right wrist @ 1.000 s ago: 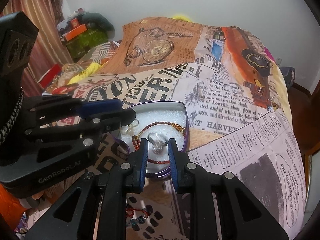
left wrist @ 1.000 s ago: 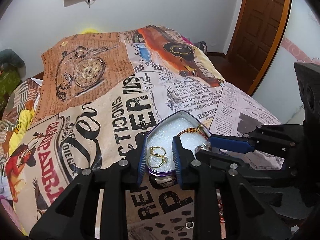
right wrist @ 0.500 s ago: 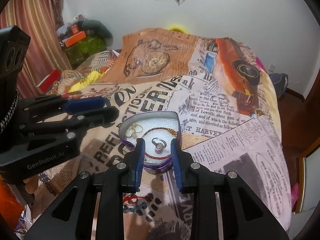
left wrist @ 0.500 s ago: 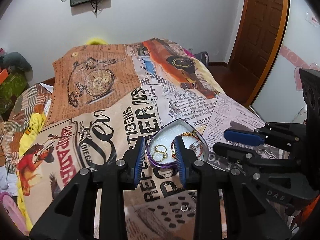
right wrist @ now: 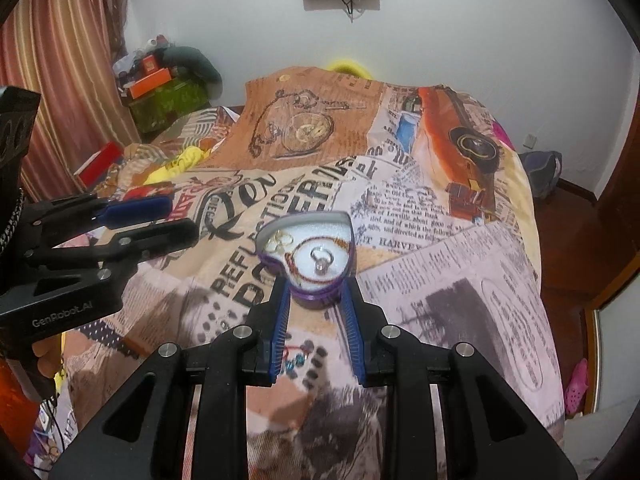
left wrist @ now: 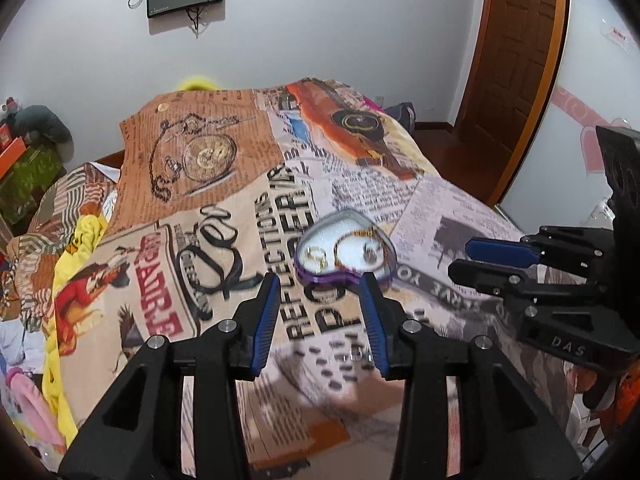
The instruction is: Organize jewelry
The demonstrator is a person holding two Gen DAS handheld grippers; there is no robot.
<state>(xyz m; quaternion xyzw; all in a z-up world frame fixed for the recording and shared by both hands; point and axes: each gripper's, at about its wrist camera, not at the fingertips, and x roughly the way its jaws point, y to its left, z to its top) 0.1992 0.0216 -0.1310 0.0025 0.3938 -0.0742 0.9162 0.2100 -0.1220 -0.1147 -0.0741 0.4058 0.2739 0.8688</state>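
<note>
On the left, the left gripper [left wrist: 320, 300] is held above the newspaper-print bedspread [left wrist: 224, 264], its blue-padded fingers [left wrist: 266, 316] spread apart with nothing between them. Further right, the purple heart-shaped tin lined with white foam [right wrist: 308, 256] is seen resting on the bedspread; inside it gold hoop earrings [right wrist: 280, 240], a red-and-gold cord bracelet [right wrist: 310, 278] and a silver ring [right wrist: 321, 259] are laid. The right gripper [right wrist: 316, 306] is poised just short of the tin, its fingers parted and empty. A small red and teal beaded piece [right wrist: 296, 354] is glimpsed on the bedspread below it, too blurred to identify. The step in hand is judged to be between placements; next, a descent onto a remaining loose piece would be called for.
</note>
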